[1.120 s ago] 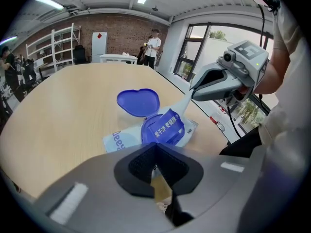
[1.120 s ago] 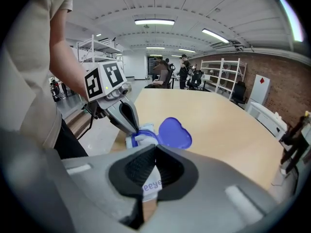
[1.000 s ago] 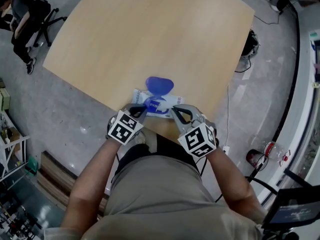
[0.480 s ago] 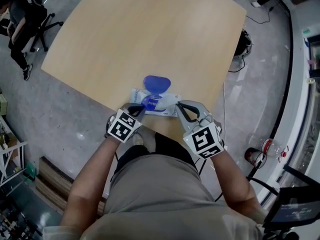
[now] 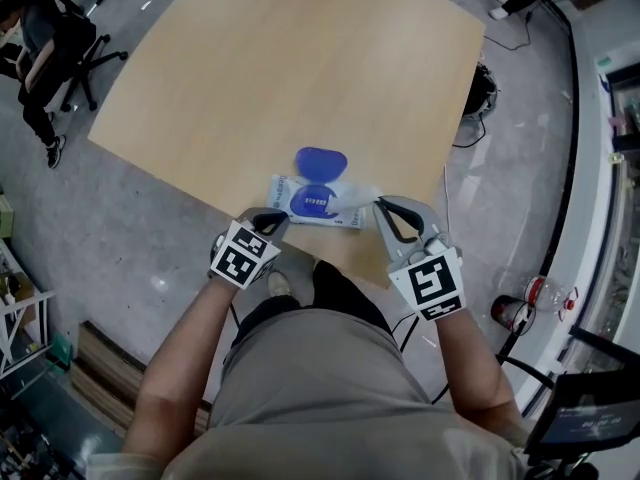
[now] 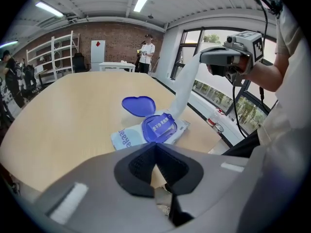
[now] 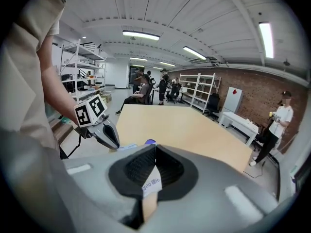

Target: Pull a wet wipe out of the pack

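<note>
Between right gripper [image 5: 381, 204] jaws, wet wipe [image 6: 183, 86] taut from pack [image 5: 283, 189] — left gripper [image 5: 270, 219] jaws together.

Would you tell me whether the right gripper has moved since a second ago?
Yes. The right gripper has shifted rightward, away from the pack, drawing a wipe out.

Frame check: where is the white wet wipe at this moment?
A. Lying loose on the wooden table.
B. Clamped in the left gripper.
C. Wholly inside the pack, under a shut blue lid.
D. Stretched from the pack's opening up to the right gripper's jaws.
D: the white wet wipe stretches from the pale-blue wipes pack, whose blue lid is flipped open, up into the right gripper, whose jaws are closed on it.
</note>
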### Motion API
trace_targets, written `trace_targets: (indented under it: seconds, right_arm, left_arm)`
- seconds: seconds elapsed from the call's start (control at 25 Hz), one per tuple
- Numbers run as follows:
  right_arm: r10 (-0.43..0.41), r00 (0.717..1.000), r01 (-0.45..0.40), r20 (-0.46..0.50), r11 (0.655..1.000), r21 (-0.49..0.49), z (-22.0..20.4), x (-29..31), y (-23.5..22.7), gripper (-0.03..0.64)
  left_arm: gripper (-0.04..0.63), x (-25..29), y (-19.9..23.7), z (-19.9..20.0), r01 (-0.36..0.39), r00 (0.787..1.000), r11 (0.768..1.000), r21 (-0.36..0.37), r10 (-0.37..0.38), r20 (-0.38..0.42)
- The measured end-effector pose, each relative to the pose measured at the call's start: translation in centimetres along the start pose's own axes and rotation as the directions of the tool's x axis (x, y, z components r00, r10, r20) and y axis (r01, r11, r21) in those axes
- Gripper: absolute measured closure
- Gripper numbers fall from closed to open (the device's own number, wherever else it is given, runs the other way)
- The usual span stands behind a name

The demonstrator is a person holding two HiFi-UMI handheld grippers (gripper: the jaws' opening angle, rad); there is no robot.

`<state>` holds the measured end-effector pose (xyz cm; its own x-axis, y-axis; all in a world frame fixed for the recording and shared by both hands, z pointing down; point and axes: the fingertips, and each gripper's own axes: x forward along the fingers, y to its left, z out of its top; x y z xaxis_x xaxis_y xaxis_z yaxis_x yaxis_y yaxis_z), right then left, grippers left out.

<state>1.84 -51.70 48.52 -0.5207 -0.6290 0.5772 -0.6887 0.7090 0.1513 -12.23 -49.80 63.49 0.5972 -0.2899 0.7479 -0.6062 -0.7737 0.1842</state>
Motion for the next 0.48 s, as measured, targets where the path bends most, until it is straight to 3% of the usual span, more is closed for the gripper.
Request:
trace_targets:
  seconds: [0.24, 0.48]
  right_arm:
    - [-0.067, 0.998, 0.066, 0.020, 0.998, 0.017, 1.4, -2.7, 0.9, 0.614]
    - [-0.125, 0.992, 0.124, 0.031, 0.992, 0.035, 2.3, -5.5, 3.3, 0.614]
  left_arm:
    - [0.591, -5.0, -1.2, 0.9, 0.003, 0.996, 1.000, -0.004, -0.002, 0.092]
    - [0.591, -11.8, -4.1, 2.0, 0.026, 0.976, 0.999, 0.038, -0.034, 0.217]
